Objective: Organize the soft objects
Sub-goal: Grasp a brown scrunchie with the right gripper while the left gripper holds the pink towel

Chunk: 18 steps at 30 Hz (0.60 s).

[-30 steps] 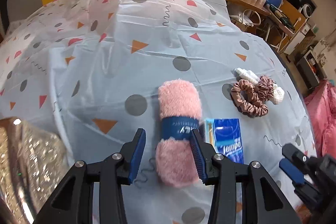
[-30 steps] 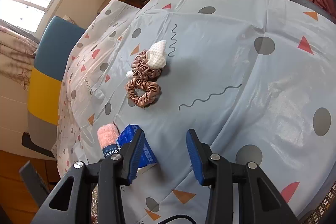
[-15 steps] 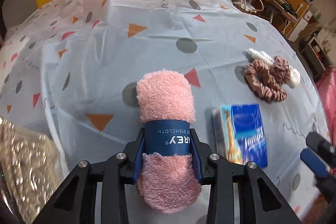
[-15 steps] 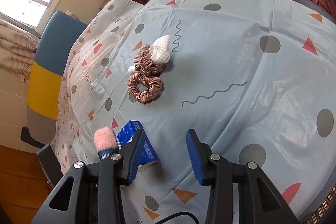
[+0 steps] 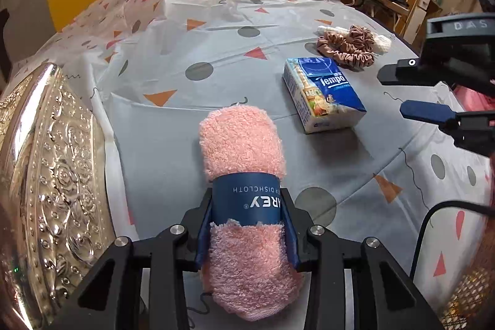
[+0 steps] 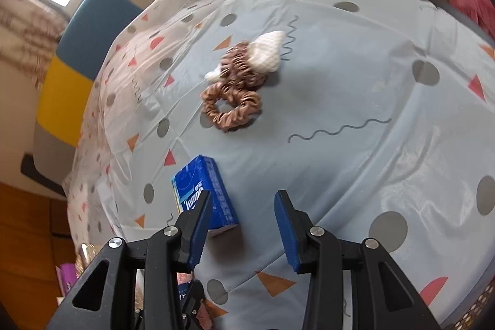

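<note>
A rolled pink fluffy dishcloth with a dark blue paper band (image 5: 247,200) is clamped between the blue-padded fingers (image 5: 204,232) of the left gripper (image 5: 247,232), which are pressed against the band on both sides. The roll is held above the pale blue patterned tablecloth (image 5: 173,126); its long axis runs along the fingers, one end pointing forward, away from the camera, and the other end hanging back between the black arms of the tool. The print on the band is seen upside down.

A silver embossed metal tray (image 5: 52,175) is seen just left of the held roll. Ahead and to the right, a blue pack of paper tissues (image 5: 324,93) lies flat on the cloth, and beyond it a brown satin scrunchie (image 5: 343,51) is piled together with a darker scrunchie and a white knitted piece (image 6: 266,53).

The right gripper (image 6: 243,217) is held spread apart with nothing between its fingers, poised over the cloth just right of the tissue pack, whose near corner is overlapped by the left finger in the right wrist view.
</note>
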{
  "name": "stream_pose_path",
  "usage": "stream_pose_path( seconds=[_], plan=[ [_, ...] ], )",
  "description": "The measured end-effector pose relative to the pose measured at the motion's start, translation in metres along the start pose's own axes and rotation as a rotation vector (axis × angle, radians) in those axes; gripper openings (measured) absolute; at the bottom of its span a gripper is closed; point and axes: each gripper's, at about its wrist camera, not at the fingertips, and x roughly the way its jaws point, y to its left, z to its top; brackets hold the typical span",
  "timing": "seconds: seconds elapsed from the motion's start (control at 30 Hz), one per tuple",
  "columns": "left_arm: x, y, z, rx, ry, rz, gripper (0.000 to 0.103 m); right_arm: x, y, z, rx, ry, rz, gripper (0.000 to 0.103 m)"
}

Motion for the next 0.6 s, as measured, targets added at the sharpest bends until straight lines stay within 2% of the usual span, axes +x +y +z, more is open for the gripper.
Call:
stream_pose_path(
  seconds=[0.13,0.2,0.27,0.3,0.43,0.6],
  plan=[
    [0.002,-0.003,0.003,0.020,-0.015,0.005,0.039,-0.001,0.014,0.003,-0.097,-0.019,-0.064,0.041],
    [0.004,-0.003,0.003,0.029,-0.022,0.004,0.039,0.002,0.020,0.013,-0.148,-0.009,-0.070,0.042],
    [0.003,-0.002,0.002,0.017,-0.030,0.000,0.039,0.008,0.026,0.030,-0.223,-0.025,-0.121,0.056],
    [0.003,0.000,0.000,0.010,-0.033,-0.002,0.039,0.014,0.029,0.037,-0.259,-0.020,-0.136,0.059],
    [0.002,0.000,-0.002,0.007,-0.050,-0.005,0.039,0.038,0.039,0.061,-0.359,0.021,-0.187,0.062],
    [0.002,0.001,-0.003,-0.013,-0.072,-0.013,0.039,0.059,0.054,0.075,-0.448,0.047,-0.232,0.063]
  ],
)
